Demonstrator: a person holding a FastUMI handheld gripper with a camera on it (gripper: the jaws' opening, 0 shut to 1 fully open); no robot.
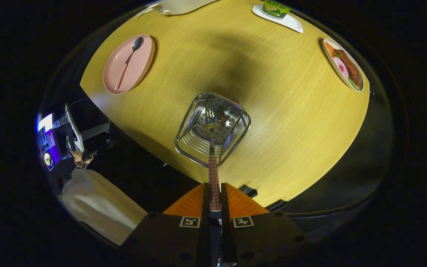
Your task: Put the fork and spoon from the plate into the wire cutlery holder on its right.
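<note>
— Two pieces of cutlery, counted: one fork [212, 122] clamped by its checked handle between both fingers of my gripper [214, 193], and one spoon [129, 61] lying on the pink plate [139, 72], well apart to the holder's left.

— Where's the fork's head?

— Tines down inside the wire holder [213, 128], just ahead of the fingers, over its perforated bottom (whether they touch it I cannot tell).

— Anything in the way?

— Nothing between the fingers and the holder. Around it: one dish [345, 63] of food far to the right, one green cup [275, 8] on a white tray [289, 22] beyond, and a pale mat [184, 5] at the far edge.

— Surface?

— One round table [272, 111], yellow wood grain, with a soft shadow beyond the holder. Past its near edge it is dark; a person's sleeve [98, 205] shows to the left, beside a lit screen [48, 142].
</note>
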